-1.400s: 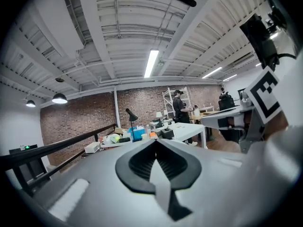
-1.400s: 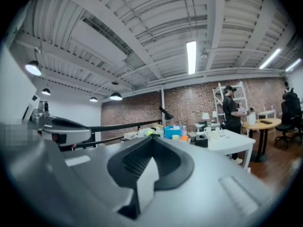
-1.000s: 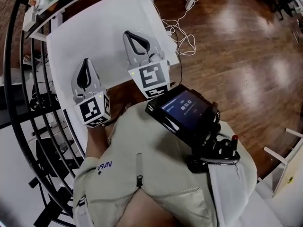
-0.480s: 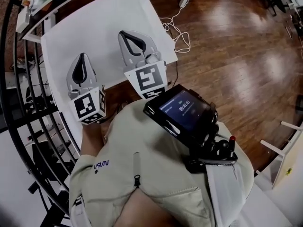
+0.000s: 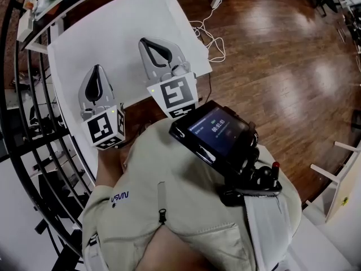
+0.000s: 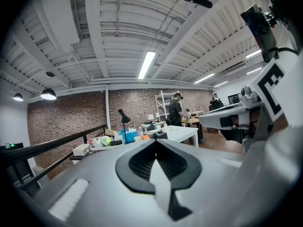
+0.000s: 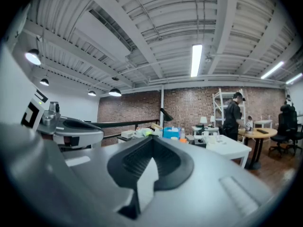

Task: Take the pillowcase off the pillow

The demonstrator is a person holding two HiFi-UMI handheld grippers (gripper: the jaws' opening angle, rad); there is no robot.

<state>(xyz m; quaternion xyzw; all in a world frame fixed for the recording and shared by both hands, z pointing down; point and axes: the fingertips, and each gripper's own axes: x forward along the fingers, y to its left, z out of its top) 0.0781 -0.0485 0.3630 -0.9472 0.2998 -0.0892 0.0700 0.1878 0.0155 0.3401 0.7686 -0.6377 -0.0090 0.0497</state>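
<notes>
Since no pillow or pillowcase shows in any view, the task looks not yet begun, and both tools seem to be held in a waiting pose. The left gripper (image 5: 97, 72) and the right gripper (image 5: 151, 45) hang side by side, a little apart, over the near edge of a bare white worktop (image 5: 118, 21), pointing roughly level and away from the person's body. The left gripper view shows its jaws pressed together with nothing between them (image 6: 156, 143), and the right gripper view shows the same, closed and empty (image 7: 152, 141). Keeping them closed and level probably suits carrying them before any reach is needed.

Where the pillow lies relative to either gripper I cannot tell; it is not on the part of the worktop that shows, nor on the wooden floor (image 5: 282, 66) beside it, where only loose cables (image 5: 211, 35) lie. Past the jaws the gripper views show a cluttered bench (image 7: 165, 132) against a brick wall and another white table (image 7: 229, 148), with a person standing beyond it. A screen device (image 5: 217, 131) sits at the person's chest.
</notes>
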